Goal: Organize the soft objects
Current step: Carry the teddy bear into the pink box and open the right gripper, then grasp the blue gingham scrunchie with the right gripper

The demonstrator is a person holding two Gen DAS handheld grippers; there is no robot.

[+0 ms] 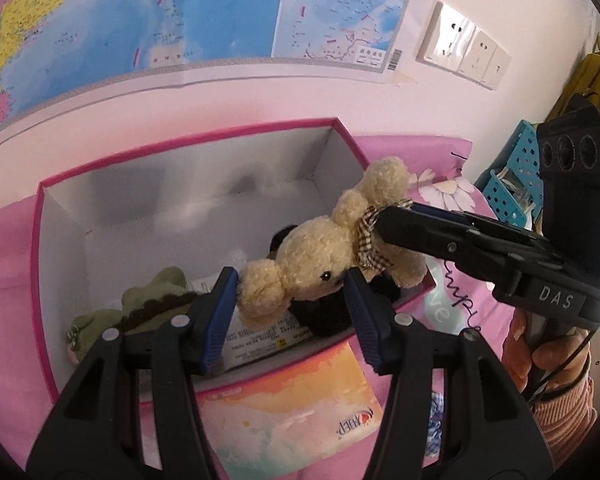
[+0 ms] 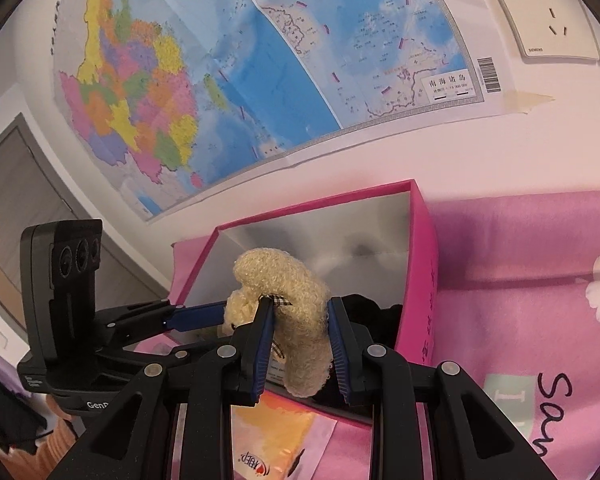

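I see the cream teddy bear (image 1: pixel 320 268) held in the air over the near right part of the pink box (image 1: pixel 44 264), between my 2 tools. It lies roughly sideways in the left wrist view, head toward the left tool, with a checked bow (image 1: pixel 366 236) at its neck.

My right tool (image 2: pixel 300 344) pinches the bear's body: in the right wrist view both blue pads (image 2: pixel 262 344) press into the fuzzy cream fabric, which bulges above and below them. In the left wrist view this tool comes in from the right and its tips meet the bear right at the bow.

My left tool (image 1: pixel 292 304) has its jaws spread around the bear's head; one ear touches the left pad and the muzzle sits against the right pad. I cannot tell whether it is truly squeezing the head or only bracketing it.

Inside the box, below the bear, sit a green plush toy (image 1: pixel 140 300) at the left near the front wall, a dark black plush (image 1: pixel 320 316) under the bear, and a printed paper card (image 1: pixel 260 336) on the white floor of the box.

The box rests on a bed with a pink floral sheet (image 2: pixel 520 280). A colourful booklet (image 1: pixel 292 412) lies on the sheet just in front of the box. Behind the box, a map (image 2: pixel 260 60) is taped to the wall, with wall sockets (image 1: pixel 464 46) to its right. A blue perforated basket (image 1: pixel 512 176) stands at the far right in the left wrist view.
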